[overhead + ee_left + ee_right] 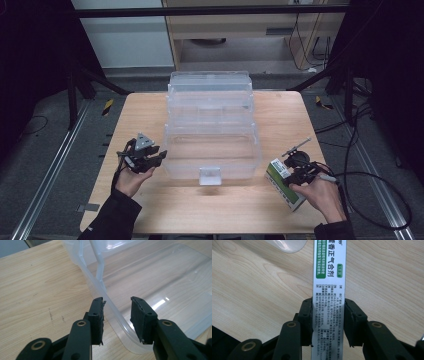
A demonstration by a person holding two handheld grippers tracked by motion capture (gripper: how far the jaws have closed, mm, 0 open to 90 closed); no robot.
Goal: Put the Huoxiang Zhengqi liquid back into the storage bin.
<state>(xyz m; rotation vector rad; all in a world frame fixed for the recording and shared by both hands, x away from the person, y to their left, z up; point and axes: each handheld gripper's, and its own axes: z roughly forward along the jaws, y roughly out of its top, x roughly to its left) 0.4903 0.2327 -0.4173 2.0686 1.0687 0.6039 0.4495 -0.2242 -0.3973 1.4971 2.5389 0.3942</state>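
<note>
A clear plastic storage bin (pixel 212 150) stands mid-table, its lid (pixel 210 87) tipped open at the back. My left gripper (pixel 156 159) is at the bin's front left corner. In the left gripper view it (pixel 117 315) is open, and the bin's rounded rim (pixel 110 302) runs between the jaws without touching either. A white and green medicine box (pixel 281 181) lies on the table at the front right. My right gripper (pixel 328 320) is shut on this box (pixel 329 272), one jaw pressed on each long side. In the high view the right gripper (pixel 296 176) is over the box's near end.
The bin has a front latch tab (pixel 210 176) hanging at its middle. Its clear corner (pixel 287 245) lies just beyond the box. Bare wooden tabletop (pixel 200 210) stretches along the front edge. Cables (pixel 370 175) trail off the right side.
</note>
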